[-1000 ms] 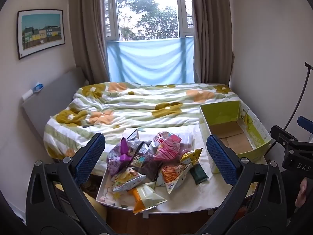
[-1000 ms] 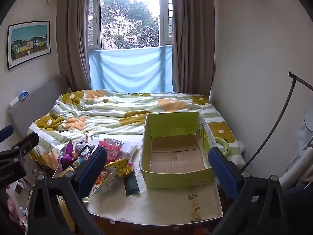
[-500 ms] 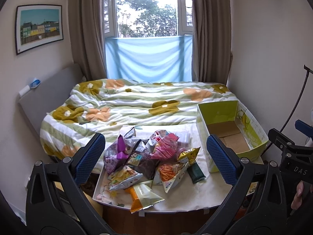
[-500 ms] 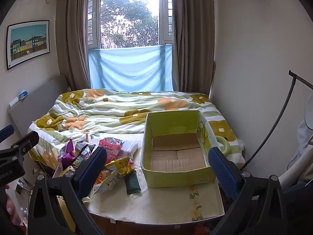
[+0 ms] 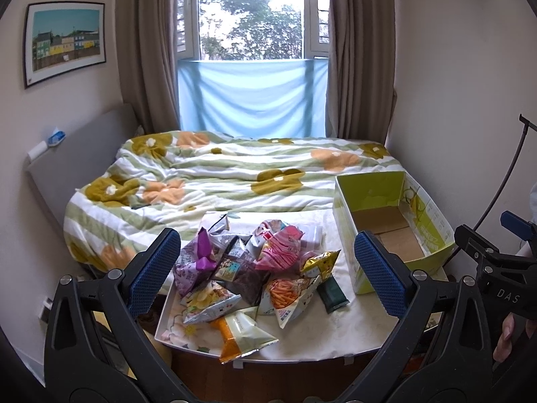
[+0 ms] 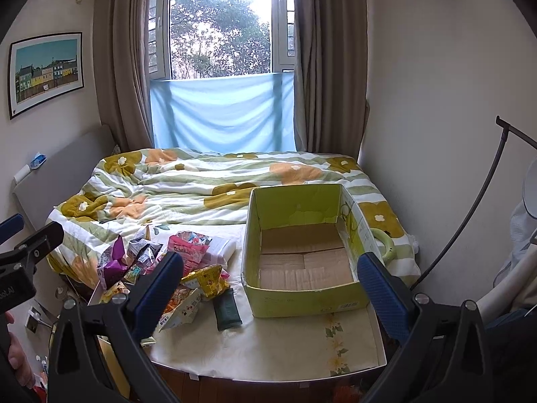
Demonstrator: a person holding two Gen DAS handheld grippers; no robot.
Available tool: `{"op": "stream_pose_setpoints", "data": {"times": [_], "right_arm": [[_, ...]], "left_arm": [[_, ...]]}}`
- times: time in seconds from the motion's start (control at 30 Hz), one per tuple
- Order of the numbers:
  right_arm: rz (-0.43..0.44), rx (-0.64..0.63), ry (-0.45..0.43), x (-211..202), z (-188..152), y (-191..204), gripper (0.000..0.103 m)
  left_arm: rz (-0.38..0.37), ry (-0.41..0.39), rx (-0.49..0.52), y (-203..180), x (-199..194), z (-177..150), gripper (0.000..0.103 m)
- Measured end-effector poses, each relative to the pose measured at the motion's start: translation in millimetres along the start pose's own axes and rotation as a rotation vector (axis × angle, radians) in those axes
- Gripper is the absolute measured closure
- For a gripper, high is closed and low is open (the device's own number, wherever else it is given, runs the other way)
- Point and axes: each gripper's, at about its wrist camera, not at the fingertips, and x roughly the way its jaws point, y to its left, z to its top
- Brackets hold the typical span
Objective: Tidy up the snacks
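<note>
We are seeing the snack pile partly hiding behind our right gripper (fingers apart); the green box is holding nothing, and our left gripper is also gaping wide.

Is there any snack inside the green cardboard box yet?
No, the green cardboard box shows only its bare brown floor, while the snack packets all lie in a pile on the table to its left.

A heap of crinkled foil snack packets lies on the left of the cloth-covered counter; an open-topped green cardboard box stands to its right. The bed with the flowered quilt lies behind both.
</note>
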Motion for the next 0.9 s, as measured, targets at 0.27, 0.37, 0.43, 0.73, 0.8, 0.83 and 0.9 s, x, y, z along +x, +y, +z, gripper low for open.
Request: {"op": "stream_pose_setpoints", "data": {"times": [0.27, 0.37, 0.43, 0.73, 0.8, 0.83, 0.9], "right_arm": [[0.001, 0.000, 0.000, 0.1, 0.6, -0.5, 0.000], [0.001, 0.000, 0.000, -0.2, -0.1, -0.1, 0.000], [0.001, 0.000, -0.001, -0.3, -0.2, -0.1, 0.000], [0.001, 0.000, -0.001, -0.9, -0.7, 1.0, 0.000], [0.001, 0.000, -0.001, -0.4, -0.7, 0.8, 0.000], [0.001, 0.001, 0.000, -0.5, -0.7, 0.4, 0.000], [0.001, 0.001, -0.001, -0.6, -1.1, 0.5, 0.000]], "left_arm": [[0.002, 0.008, -0.004, 2.4, 0.2, -0.5, 0.001], [0.003, 0.008, -0.004, 2.3, 0.5, -0.4, 0.001], [0.002, 0.010, -0.004, 2.4, 0.6, -0.5, 0.001], [0.003, 0.017, -0.007, 3.8, 0.3, -3.9, 0.001], [0.001, 0.018, -0.008, 3.5, 0.7, -3.7, 0.001], [0.002, 0.018, -0.008, 3.5, 0.7, -3.7, 0.001], [0.001, 0.019, -0.007, 3.6, 0.8, -3.8, 0.001]]}}
